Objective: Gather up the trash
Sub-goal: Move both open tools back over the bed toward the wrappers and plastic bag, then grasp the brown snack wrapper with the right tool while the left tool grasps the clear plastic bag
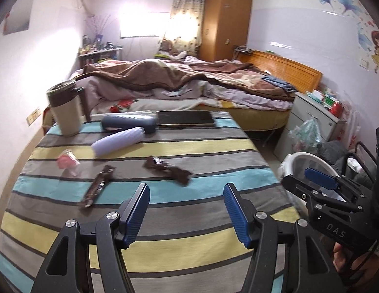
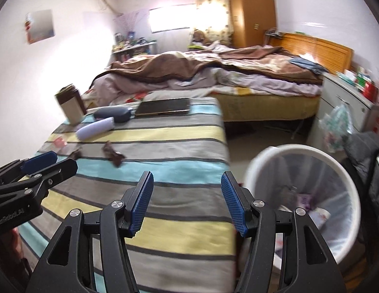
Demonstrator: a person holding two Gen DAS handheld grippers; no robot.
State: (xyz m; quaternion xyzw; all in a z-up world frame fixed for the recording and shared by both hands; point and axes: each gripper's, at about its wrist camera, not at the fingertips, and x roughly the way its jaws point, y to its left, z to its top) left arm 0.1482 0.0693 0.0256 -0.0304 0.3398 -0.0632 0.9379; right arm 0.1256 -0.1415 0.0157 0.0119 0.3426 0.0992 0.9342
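Observation:
Two brown snack wrappers and a pink-and-clear wrapper lie on the striped tablecloth. My left gripper hovers open over the cloth, short of the wrappers, with nothing between its blue pads. My right gripper is open and empty over the table's right edge. It also shows at the right of the left wrist view. A white lined wastebasket stands on the floor to the right of the table, with some trash inside. The right wrist view shows a brown wrapper too.
At the table's far end stand a beige tumbler, a dark pouch, a pale ribbed tube and a flat dark tablet. Behind them is an unmade bed. A nightstand and bags crowd the floor near the basket.

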